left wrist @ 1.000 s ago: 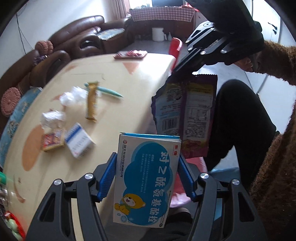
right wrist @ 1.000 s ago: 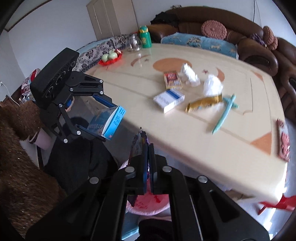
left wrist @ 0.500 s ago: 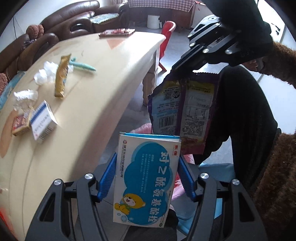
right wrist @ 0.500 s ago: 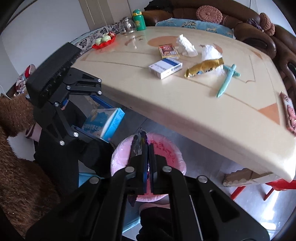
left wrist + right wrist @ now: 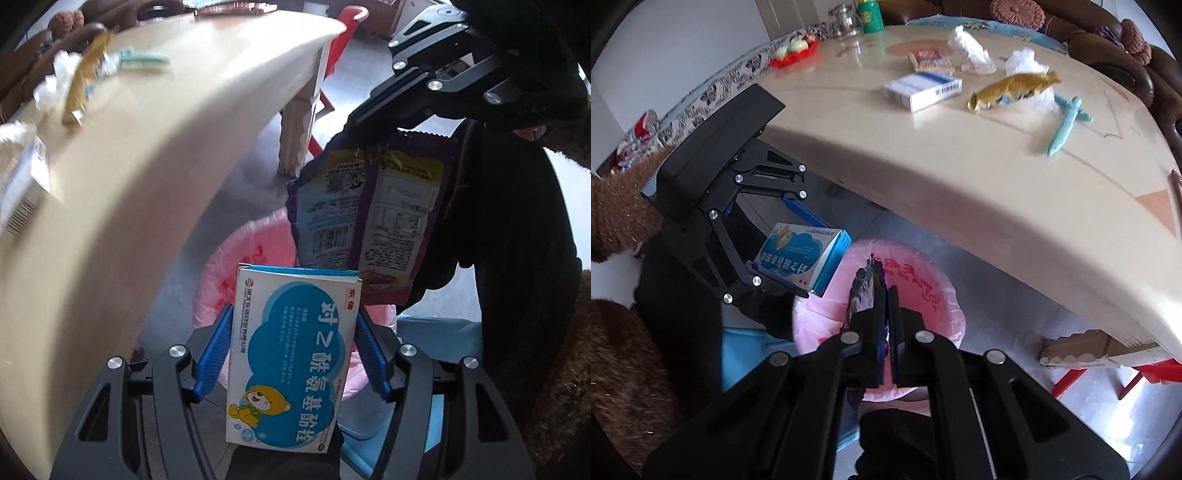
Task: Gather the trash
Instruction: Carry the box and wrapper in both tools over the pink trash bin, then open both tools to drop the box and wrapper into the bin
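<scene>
A blue and white box [image 5: 291, 354] is gripped by its two sides between the blue pads of the left gripper [image 5: 293, 354], upright, above the near rim of a bin lined with a pink bag [image 5: 934, 288]. A purple snack packet [image 5: 373, 218] is clamped by its top edge in the fully closed right gripper [image 5: 884, 332] and hangs over the same bin, just beyond the box. The bin stands on the floor under the near edge of a cream table [image 5: 960, 166]. On the table are left a white box [image 5: 923, 90], a gold wrapper [image 5: 1012, 90], crumpled tissues [image 5: 971, 51] and a teal pen [image 5: 1067, 123]
</scene>
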The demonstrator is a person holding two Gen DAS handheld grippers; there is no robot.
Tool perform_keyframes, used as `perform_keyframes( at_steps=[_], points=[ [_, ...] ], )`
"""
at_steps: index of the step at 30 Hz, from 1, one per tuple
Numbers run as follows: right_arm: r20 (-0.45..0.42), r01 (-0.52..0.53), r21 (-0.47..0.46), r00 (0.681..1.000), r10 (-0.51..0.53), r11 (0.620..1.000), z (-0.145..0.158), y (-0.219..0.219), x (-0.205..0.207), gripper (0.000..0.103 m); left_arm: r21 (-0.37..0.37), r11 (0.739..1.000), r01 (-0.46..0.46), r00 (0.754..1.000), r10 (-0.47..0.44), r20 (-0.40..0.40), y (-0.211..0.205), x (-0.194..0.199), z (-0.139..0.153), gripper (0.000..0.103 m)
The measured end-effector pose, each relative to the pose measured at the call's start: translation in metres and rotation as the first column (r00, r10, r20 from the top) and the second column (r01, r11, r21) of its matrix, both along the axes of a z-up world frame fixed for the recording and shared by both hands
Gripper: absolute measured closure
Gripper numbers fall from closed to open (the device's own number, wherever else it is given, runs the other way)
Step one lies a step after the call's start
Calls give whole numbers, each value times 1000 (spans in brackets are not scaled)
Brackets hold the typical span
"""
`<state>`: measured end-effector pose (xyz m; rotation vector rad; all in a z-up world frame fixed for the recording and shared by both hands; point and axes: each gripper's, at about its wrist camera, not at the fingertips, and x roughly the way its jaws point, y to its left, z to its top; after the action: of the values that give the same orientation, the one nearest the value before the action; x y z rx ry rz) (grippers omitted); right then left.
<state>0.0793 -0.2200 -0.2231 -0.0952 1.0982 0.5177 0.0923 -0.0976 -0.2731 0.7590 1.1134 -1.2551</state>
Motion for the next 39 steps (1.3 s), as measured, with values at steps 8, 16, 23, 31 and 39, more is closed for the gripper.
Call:
perform_keyframes(
  at_steps=[8,16,23,31,39],
  points=[
    [-58,-12,-29,998,10,1000,-48,2,13,99,45,998,-35,996,39,-84,-14,9,-48,41],
    [-116,-27,-25,993,24,999,-88,11,24,99,93,993,-79,988,91,-126,-21,22,-78,41],
    [-168,-70,-44,984,62,997,-110,22,23,99,120,988,-93,981,111,-158,-25,26,-94,41],
    [-178,-50,-30,983,44,998,-115,22,27,98,102,981,-168,971,182,-154,-23,34,-98,41],
    [-133,-49,-31,990,45,998,-106,26,27,43,91,979,-180,971,192,-144,-16,36,-91,41]
  ],
)
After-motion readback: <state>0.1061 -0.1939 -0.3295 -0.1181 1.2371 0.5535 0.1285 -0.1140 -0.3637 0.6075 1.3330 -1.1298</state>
